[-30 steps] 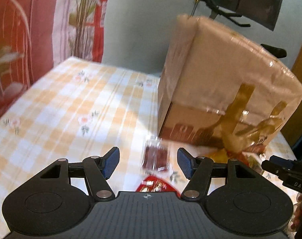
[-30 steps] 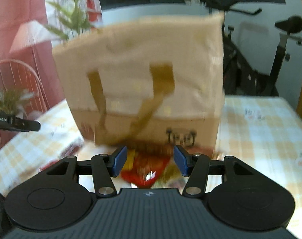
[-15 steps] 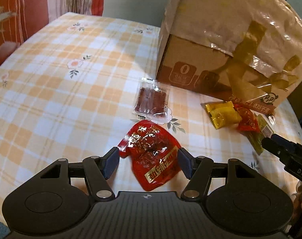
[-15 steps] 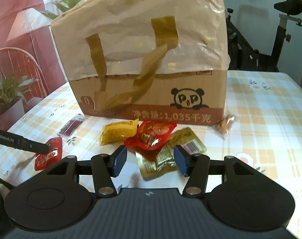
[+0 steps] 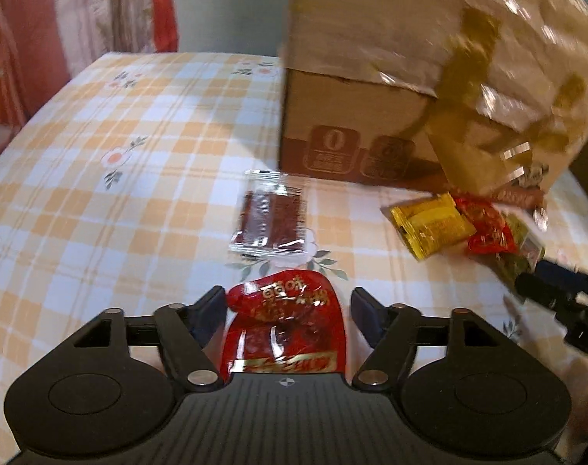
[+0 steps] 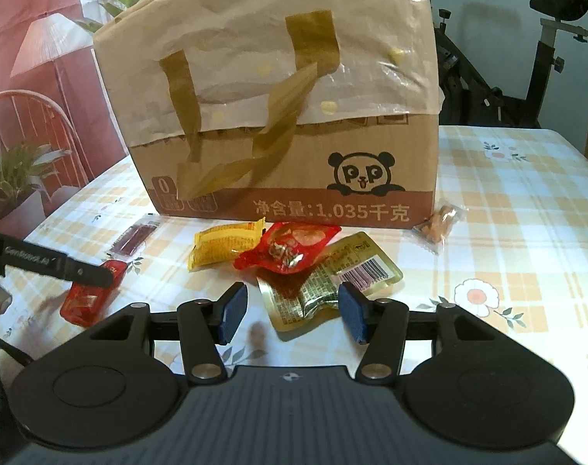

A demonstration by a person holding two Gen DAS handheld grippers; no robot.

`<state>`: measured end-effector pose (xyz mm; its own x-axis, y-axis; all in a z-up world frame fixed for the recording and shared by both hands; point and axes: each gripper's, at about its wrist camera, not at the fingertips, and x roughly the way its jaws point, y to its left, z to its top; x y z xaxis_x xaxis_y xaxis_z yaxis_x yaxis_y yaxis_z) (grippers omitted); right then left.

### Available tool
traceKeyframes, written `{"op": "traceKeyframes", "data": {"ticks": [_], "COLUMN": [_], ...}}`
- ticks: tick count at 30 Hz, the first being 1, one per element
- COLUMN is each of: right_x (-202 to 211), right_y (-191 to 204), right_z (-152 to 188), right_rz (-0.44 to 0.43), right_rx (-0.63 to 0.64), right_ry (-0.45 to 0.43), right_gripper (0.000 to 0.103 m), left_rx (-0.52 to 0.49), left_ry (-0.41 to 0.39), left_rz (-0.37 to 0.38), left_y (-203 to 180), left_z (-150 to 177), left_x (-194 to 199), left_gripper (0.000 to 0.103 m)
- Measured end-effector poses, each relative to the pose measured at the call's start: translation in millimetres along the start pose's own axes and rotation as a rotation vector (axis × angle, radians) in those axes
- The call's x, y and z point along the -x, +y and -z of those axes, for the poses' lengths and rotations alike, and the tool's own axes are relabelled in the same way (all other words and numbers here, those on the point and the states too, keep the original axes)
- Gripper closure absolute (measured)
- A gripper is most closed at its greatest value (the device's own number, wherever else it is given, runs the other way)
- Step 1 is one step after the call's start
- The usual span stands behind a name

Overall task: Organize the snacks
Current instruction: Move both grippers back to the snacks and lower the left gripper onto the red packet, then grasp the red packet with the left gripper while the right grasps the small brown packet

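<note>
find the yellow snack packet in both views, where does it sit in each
Left wrist view: the yellow packet lies right of centre on the table, just below the box's bottom edge, touching a red packet on its right.
Right wrist view: the yellow packet lies left of centre, in front of the box, with the same red packet to its right.
Shared landmark: the box.

My left gripper and right gripper are matte black, ribbed at the base, with round discs, silver screws and dark blue pads on the fingers.
</note>
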<state>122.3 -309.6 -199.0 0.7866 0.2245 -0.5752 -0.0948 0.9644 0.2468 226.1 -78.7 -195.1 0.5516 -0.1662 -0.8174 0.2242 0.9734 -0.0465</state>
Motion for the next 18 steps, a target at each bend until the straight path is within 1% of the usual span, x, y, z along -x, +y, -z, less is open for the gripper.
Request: {"op": "traceKeyframes", "data": {"ticks": [3, 9, 12, 13, 14, 15, 16, 18], "right_x": [0.6, 0.6, 0.6, 0.6, 0.5, 0.1, 0.1, -0.1], "right_y": [-1.4, -3.8, -4.0, -4.3, -4.6, -4.4, -4.7, -5.3], "right_z": [0.1, 1.2, 1.8, 1.9, 2.0, 2.0, 2.1, 2.1], "right_rz": [-0.003, -0.003, -0.003, -0.003, -0.003, -0.001, 0.0, 0.001], "right_rx": [0.0, -0.003, -0.005, -0.007, -0.008, -0.009, -0.009, -0.006], "right_ry": [-0.008, -0.016, -0.018, -0.018, -0.017, -0.017, -0.016, -0.016], "right_gripper": [0.047, 0.047, 0.047, 0.047, 0.047, 0.047, 0.047, 0.047], "left_rx": [-0.066, -0.043, -0.055, -0.058, -0.058, -0.055, -0.048, -0.029], "left_ry": [-0.012, -0.015, -0.022, -0.023, -0.03, -0.039, -0.045, -0.05], "left_rz": [-0.03, -0.011, -0.016, -0.022, -0.026, -0.02, -0.008, 0.016], "left_y": [-9.3, -2.9, -4.8, -5.0, -4.4, -2.5, -0.6, 2.4], "left_z": [6.8, 11.5, 14.2, 14.6, 15.3, 15.4, 15.1, 15.0], "left_x": [0.4, 6.0, 7.7, 7.4, 8.6, 9.0, 10.4, 11.4], "left_gripper": [0.027, 0.027, 0.028, 0.029, 0.04, 0.045, 0.055, 0.058]}}
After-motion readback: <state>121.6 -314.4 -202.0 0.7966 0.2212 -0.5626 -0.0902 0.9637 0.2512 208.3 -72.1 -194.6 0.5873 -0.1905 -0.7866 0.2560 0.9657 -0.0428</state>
